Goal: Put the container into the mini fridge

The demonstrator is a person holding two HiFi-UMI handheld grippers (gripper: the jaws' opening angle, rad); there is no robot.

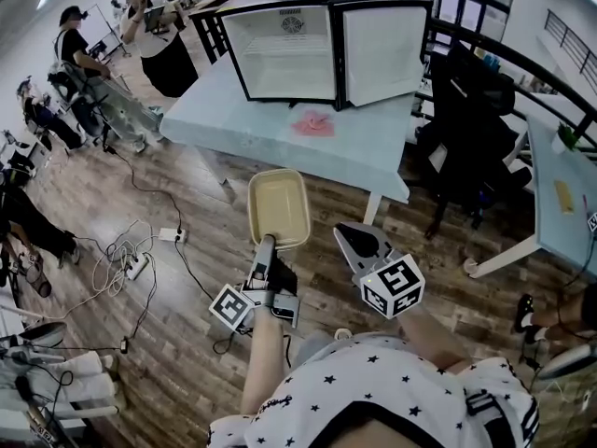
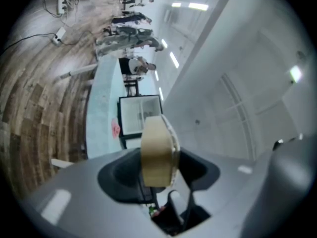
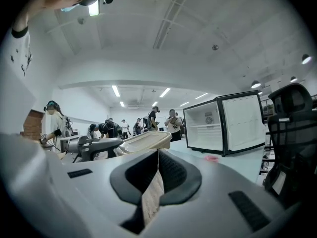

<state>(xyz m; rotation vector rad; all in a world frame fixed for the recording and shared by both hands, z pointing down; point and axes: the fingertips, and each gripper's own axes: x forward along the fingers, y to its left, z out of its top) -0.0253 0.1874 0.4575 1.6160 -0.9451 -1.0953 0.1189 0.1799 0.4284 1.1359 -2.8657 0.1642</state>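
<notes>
Above the floor (image 1: 177,362), left tool (image 1: 267,244) clamping beige container (image 1: 279,208), mini fridge (image 1: 284,54) open

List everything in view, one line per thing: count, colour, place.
mini fridge: one, black frame, white inside, door open, on the table's far side
table: one, pale blue, ahead
pink thing: one, on the table in front of the mini fridge; kind unclear
container: one, beige, empty, held above the wood floor, short of the table
office chair: one, black, right of the table
power strips: two, white, on the wood floor at left, among cables
people: several, background, upper left
left gripper: grey, shut on the container's near rim
right gripper: grey, shut, empty, right of the container
</notes>
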